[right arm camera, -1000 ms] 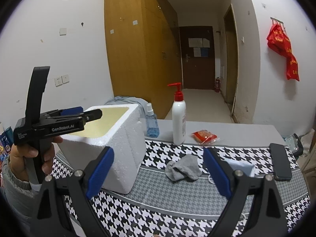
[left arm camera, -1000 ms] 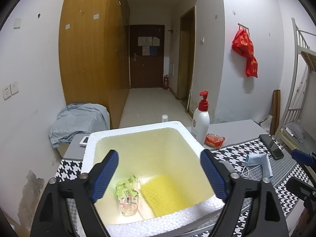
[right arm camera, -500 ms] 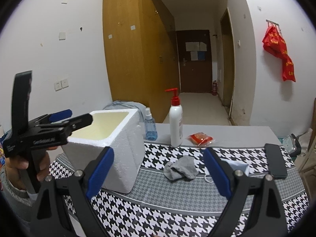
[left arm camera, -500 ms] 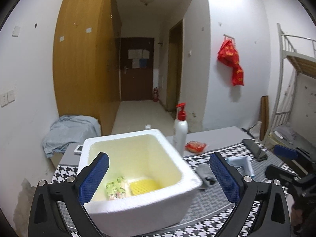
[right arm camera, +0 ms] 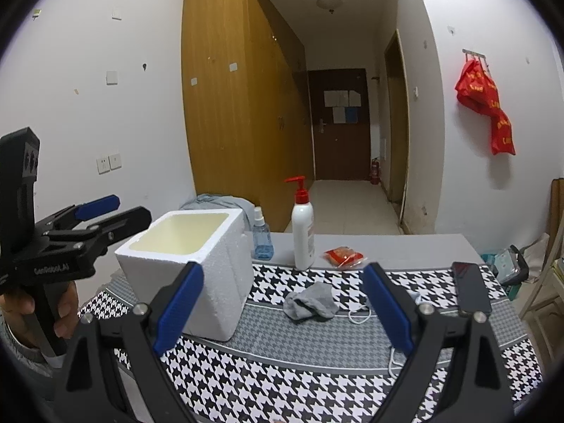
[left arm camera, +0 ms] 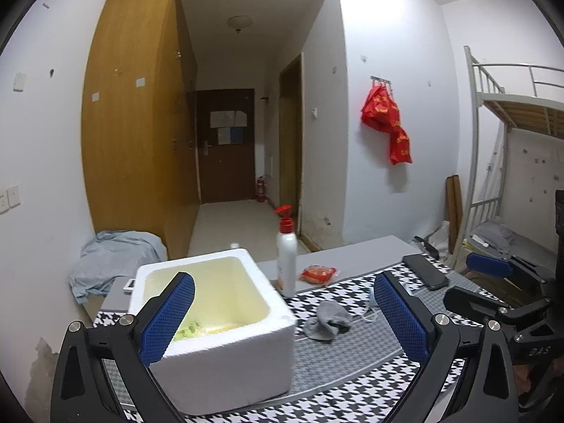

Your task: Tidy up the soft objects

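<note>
- The left gripper (left arm camera: 282, 303) stood wide open, holding nothing, near the foam box (left arm camera: 225, 349).
- The right gripper (right arm camera: 282, 299) gaped empty; the grey sock (right arm camera: 310, 301) lay right of the box.

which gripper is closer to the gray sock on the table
Right, by a little. The right gripper faces the gray sock head on, sock between its open fingers. The left gripper hangs by the foam box, sock off-centre.

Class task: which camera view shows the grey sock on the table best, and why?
The right wrist view: the grey sock lies whole and central between the open claw fingers. The left wrist view shows it too, smaller and beside the foam box.
</note>
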`<state>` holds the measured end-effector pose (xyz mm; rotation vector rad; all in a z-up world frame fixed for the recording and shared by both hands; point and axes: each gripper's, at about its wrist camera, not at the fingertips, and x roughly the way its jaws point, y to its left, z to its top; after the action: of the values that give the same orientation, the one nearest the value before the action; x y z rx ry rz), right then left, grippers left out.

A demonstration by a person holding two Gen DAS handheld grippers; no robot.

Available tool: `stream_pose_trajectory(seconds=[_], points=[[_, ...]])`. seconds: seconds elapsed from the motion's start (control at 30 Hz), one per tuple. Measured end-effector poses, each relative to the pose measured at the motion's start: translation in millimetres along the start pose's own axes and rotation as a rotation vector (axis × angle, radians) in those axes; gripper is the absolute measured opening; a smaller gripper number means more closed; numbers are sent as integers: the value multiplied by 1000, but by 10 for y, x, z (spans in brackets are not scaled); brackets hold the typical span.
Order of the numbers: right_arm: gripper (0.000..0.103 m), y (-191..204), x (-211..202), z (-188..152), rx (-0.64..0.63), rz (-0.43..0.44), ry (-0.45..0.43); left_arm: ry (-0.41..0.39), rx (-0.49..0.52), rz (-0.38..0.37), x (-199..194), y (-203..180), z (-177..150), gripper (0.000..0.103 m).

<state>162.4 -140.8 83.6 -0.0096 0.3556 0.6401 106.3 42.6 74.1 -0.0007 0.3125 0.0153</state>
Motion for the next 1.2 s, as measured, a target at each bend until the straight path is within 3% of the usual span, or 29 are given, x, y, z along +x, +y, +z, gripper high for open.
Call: stream_pose_trajectory(seconds=[0.53, 0.8, 1.2], points=[[94, -160, -213, -88, -2, -37, -18, 4, -11, -109, 39, -308, -112, 102], [94, -264, -231, -132, 2, -63, -11, 4, -57, -127, 162, -355, -204, 102], [94, -483, -145, -259, 29, -79, 28, 21, -29, -155, 353, -611, -341, 102]])
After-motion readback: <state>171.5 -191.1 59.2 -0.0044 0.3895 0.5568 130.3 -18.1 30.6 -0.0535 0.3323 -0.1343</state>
